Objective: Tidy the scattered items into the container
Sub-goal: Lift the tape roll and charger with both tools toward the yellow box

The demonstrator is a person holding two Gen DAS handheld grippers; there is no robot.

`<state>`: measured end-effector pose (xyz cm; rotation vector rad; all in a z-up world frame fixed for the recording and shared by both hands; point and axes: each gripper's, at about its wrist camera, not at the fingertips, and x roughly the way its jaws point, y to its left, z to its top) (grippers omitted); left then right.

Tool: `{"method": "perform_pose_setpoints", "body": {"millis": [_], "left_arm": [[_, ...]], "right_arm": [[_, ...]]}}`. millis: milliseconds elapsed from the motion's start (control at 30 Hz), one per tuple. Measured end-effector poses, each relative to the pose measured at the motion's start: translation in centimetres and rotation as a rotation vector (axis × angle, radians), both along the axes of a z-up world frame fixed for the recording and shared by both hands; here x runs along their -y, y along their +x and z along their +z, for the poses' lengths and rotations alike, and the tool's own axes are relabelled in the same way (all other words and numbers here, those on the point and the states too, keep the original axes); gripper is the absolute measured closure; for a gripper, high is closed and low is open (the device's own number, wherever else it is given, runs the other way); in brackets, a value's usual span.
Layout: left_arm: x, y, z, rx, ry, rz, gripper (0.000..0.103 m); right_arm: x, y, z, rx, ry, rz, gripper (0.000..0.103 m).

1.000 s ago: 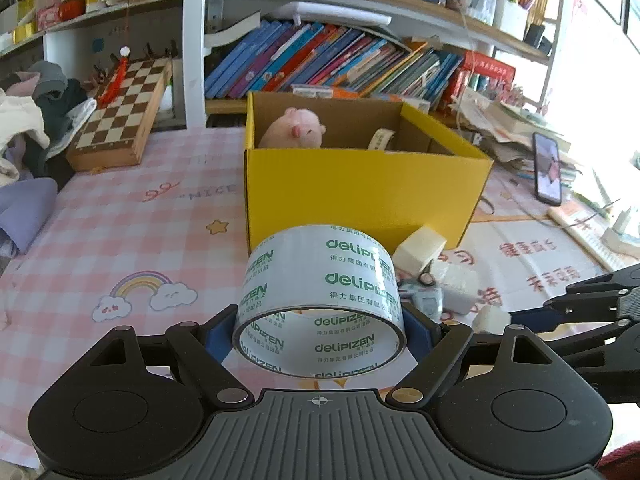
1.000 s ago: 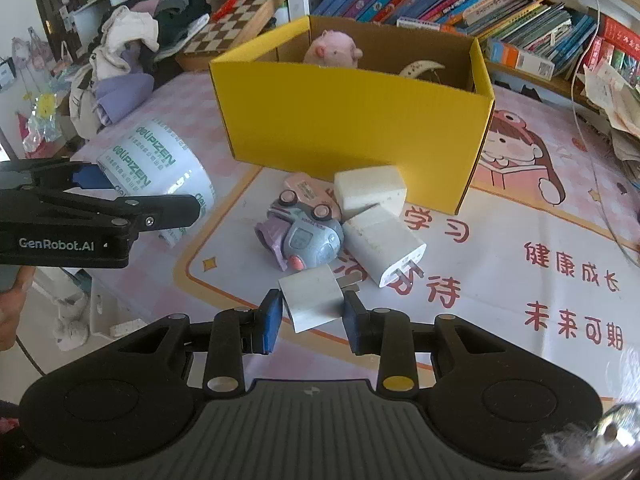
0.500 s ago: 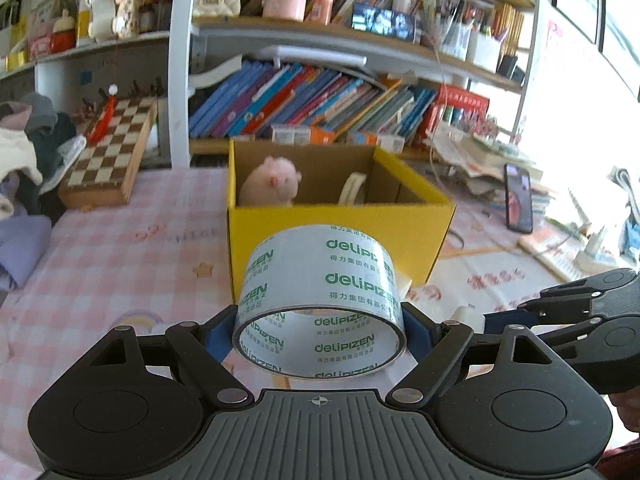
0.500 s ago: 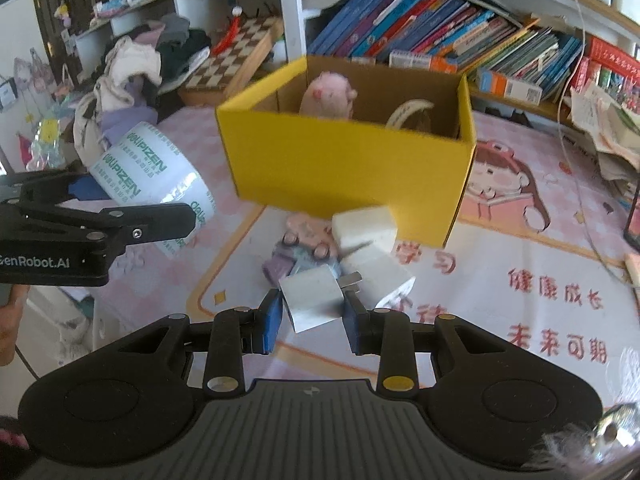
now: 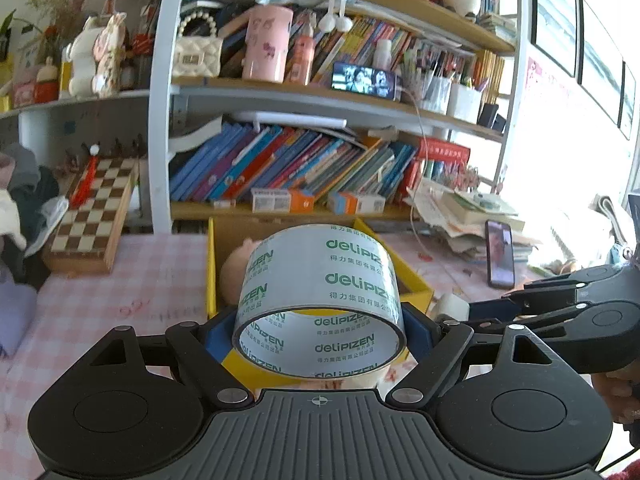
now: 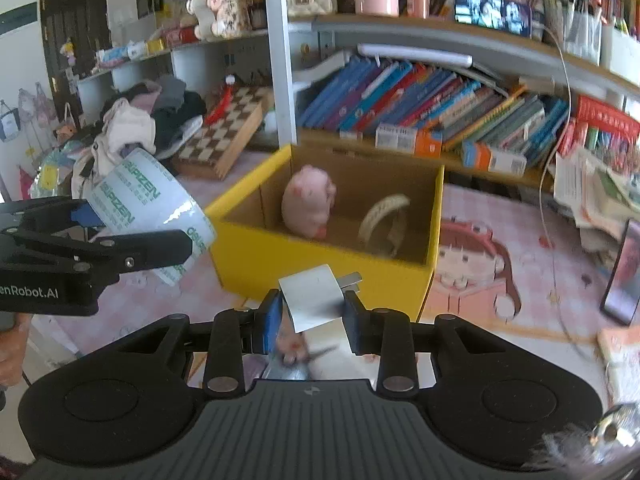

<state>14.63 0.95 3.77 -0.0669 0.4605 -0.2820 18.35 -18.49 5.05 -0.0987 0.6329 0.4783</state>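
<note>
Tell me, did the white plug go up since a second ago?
Yes. The white plug rose: it now sits level with the yellow box front wall, off the mat.

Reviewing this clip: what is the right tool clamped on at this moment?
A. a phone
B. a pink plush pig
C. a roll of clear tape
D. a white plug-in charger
D: the right tool pinches a white charger with metal prongs, while the tape roll sits in the left tool.

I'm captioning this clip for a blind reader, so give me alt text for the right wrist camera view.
The right gripper holds a small white plug just in front of an open yellow box, which already contains a pink plush toy and a small tape roll. At left, the left gripper holds a big roll of clear tape; bookshelves stand behind.
</note>
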Motion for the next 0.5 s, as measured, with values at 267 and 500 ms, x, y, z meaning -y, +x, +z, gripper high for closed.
{"method": "perform_pose_setpoints", "body": {"millis": [267,500], "left_arm": [[0.6,2.7,1.0,0.024,0.007,0.006,0.019],[1.6,5.4,1.0,0.024,0.045,0.014,0.019]], "right_arm": [[0.5,3.2,1.8,0.059,0.0,0.021,0.073],[0.9,6.4,1.9,0.068,-0.009,0.055,0.073]]}}
